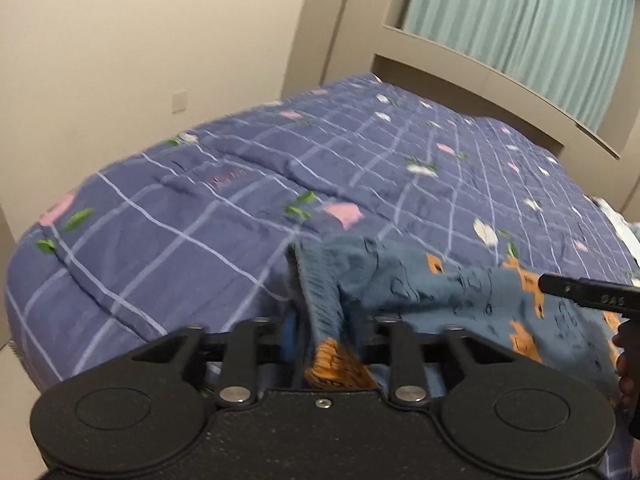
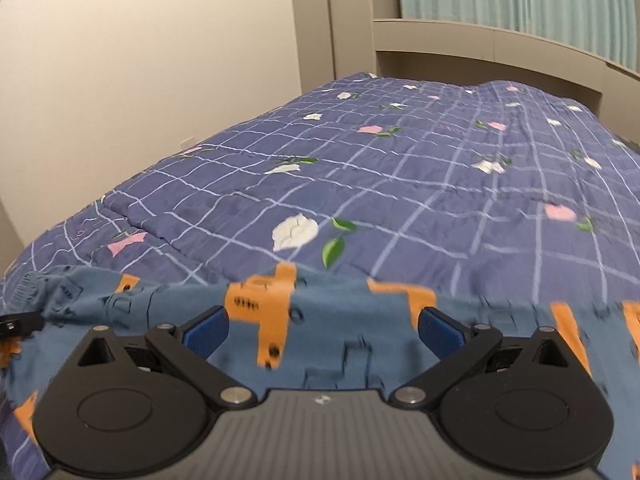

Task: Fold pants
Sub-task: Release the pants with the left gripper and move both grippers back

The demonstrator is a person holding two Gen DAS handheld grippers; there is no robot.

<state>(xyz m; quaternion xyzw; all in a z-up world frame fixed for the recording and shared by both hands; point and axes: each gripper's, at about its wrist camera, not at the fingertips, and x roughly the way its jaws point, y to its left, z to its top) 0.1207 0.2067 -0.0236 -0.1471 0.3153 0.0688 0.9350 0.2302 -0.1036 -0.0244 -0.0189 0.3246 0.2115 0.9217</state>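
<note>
The pants (image 1: 460,300) are blue with an orange print and lie on the near part of the bed. My left gripper (image 1: 330,344) is shut on the ribbed waistband end of the pants, with cloth bunched between the fingers. My right gripper (image 2: 320,328) is open, its blue pads (image 2: 206,334) spread wide just above the pants (image 2: 340,320). The right gripper's tip (image 1: 580,290) shows at the right edge of the left wrist view, over the pants. The left gripper's tip (image 2: 20,324) shows at the left edge of the right wrist view.
A purple checked quilt (image 1: 240,208) with flower prints covers the bed. A beige headboard shelf (image 2: 480,40) and teal curtains (image 1: 520,20) stand at the far end. A beige wall (image 1: 120,60) runs along the bed's left side.
</note>
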